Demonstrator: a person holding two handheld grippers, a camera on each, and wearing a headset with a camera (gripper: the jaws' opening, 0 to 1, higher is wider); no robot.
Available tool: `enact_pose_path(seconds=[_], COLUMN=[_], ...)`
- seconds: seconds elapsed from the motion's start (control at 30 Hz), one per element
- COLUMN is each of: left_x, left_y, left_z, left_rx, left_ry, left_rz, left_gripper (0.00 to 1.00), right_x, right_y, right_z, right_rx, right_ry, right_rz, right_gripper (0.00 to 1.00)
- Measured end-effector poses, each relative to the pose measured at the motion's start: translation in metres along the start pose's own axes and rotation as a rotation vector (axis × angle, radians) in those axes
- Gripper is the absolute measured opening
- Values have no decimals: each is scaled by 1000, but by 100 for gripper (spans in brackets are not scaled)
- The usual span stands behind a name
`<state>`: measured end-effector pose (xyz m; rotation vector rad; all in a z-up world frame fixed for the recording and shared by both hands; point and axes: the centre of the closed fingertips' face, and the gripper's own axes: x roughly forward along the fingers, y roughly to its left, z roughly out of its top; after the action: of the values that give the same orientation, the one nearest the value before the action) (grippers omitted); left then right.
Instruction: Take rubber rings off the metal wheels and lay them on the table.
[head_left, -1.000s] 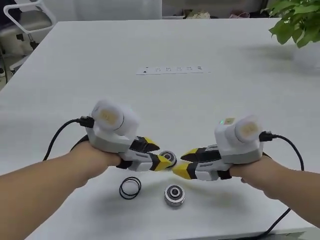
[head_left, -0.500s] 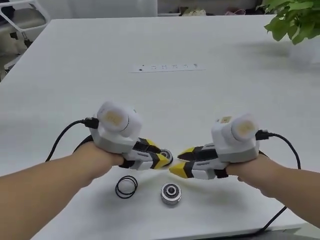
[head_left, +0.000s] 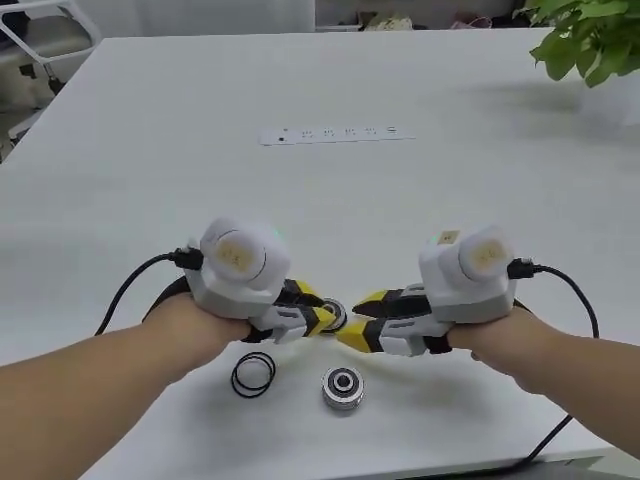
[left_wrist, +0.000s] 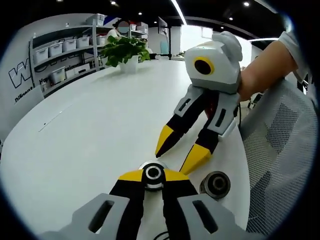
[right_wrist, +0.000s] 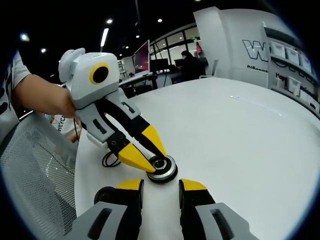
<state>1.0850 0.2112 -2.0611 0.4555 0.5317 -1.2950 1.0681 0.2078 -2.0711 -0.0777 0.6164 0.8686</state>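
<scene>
Left gripper (head_left: 318, 318) clamped on metal wheel (left_wrist: 152, 173). Right gripper (right_wrist: 161, 186) jaws apart, nothing gripped, tips just beside wheel. Rubber rings (head_left: 253, 373) lie on table (head_left: 400, 200) at 7 o'clock of held wheel; second wheel (head_left: 343, 388) at 6 o'clock. Judgement: task partly done, held wheel's ring likely pending.

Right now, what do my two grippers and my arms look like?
They match. The left claw and the right claw each have black jaws with yellow tips, on a rounded white-and-grey body. A black left cable and a black right cable trail from the backs. The forearms are bare, and a light short sleeve sits higher up.
</scene>
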Motion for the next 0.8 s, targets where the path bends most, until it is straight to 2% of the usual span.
enact_pose_path(seconds=[0.13,0.33,0.53,0.73,0.8], left_x=[-1,-1,-1,-1,-1], left_y=[0,0,1,1,1], left_z=[0,0,0,-1,-1], left_rx=[-13,-26,-24,-29,-30], left_ry=[-19,-17,-13,-13,-14], left_rz=[7,9,10,12,13], left_gripper=[7,7,7,7,7], right_x=[5,12,18,12,10], right_y=[2,-1,0,-1,-1], right_z=[2,3,3,3,2], right_rx=[-16,-33,-18,-20,1], right_ry=[6,15,13,8,1], right_rz=[0,-16,-19,-19,-11], right_gripper=[26,28,28,23,22])
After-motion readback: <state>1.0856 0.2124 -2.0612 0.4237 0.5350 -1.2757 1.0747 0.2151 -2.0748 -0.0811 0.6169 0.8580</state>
